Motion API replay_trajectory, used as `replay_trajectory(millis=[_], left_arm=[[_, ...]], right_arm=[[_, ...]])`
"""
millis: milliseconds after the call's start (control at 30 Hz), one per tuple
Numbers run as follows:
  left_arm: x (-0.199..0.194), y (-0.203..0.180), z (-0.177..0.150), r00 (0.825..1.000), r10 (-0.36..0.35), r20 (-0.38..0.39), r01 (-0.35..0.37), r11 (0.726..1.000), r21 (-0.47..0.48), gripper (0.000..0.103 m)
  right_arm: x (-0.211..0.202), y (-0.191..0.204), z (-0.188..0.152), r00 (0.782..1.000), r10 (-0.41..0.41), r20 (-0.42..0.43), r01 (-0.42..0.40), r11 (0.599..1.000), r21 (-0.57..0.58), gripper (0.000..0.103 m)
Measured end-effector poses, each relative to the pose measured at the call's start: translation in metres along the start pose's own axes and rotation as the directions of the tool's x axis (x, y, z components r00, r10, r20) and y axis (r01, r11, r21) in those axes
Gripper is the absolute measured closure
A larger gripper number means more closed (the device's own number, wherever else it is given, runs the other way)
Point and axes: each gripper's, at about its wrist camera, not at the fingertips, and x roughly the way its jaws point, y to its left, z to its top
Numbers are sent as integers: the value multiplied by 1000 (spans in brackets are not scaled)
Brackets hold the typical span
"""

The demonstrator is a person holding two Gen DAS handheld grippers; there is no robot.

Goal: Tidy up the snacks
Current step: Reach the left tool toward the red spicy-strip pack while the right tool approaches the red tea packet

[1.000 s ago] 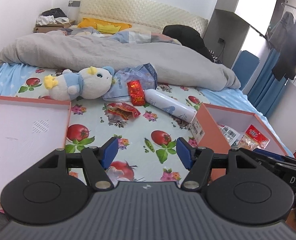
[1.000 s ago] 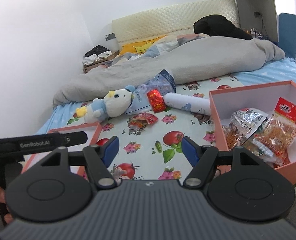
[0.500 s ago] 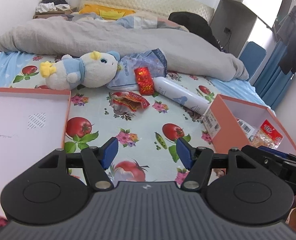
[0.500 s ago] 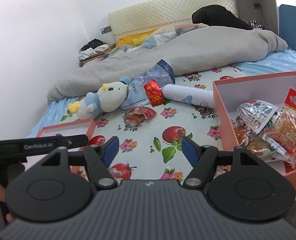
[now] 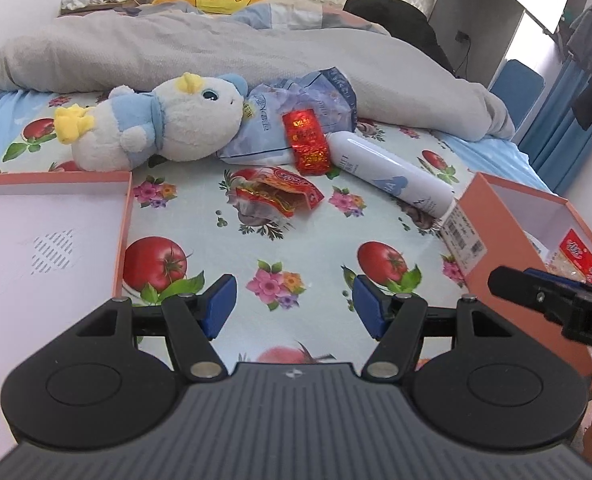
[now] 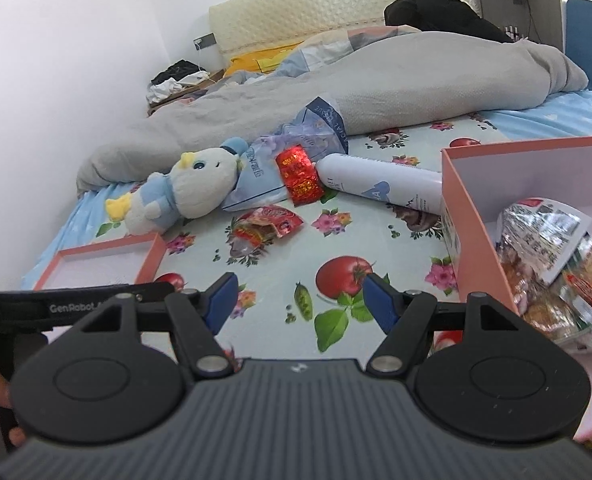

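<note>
Over the fruit-print bedsheet (image 5: 296, 240) the left gripper (image 5: 293, 304) hangs, its jaws easing wider with only sheet showing between the blue pads; the right gripper (image 6: 298, 300) stands wide too, nothing between its pads either. On the black arm at the left of the right wrist view you can read "GenRobot" before the lettering is cut off.

Just past both grippers lies the crinkled red snack packet (image 5: 275, 196), foil-shiny, half clear, its printing too crumpled to read. Beyond that packet, touching a white spray can (image 5: 388, 176), sits a smaller red foil packet (image 5: 306, 142) with gold characters I can't make out. It rests on a pale blue tissue pack (image 6: 316, 128); "FACIAL TISSUE" is legible along its dark edge. A white-and-blue plush toy (image 5: 155, 128), fuzzy with yellow feet, leans on that pack from the left.

Right of the crinkled packet stands the salmon-pink cardboard box (image 6: 476, 216), a barcode label on its outer wall. Inside, clear bags of golden snacks (image 6: 536, 264) pile up, partly cut off by the frame edge. Left of the packet, the shallow box lid (image 5: 55, 240) lies open side up, white inside. Behind everything, a grey quilt (image 5: 215, 52) is heaped up.
</note>
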Motion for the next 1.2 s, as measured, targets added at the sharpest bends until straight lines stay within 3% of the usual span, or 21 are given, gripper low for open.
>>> replay_trajectory(millis=[267, 367, 667, 800, 1200], left_arm=[[44, 7, 8, 999, 45, -25, -44, 998, 39, 19], [55, 9, 14, 999, 49, 0, -49, 998, 51, 14], [108, 16, 40, 1000, 15, -6, -15, 999, 39, 14], [130, 20, 50, 1000, -6, 4, 6, 1000, 24, 14], [186, 19, 69, 997, -71, -10, 71, 972, 225, 10]], right_arm=[[48, -4, 14, 999, 39, -34, -39, 999, 7, 32], [69, -6, 23, 998, 37, -52, -38, 999, -8, 32], [136, -19, 54, 996, 30, -82, -32, 999, -17, 32], [169, -19, 70, 989, 85, -123, -89, 996, -28, 32], [266, -33, 92, 971, 107, -214, -105, 994, 24, 32]])
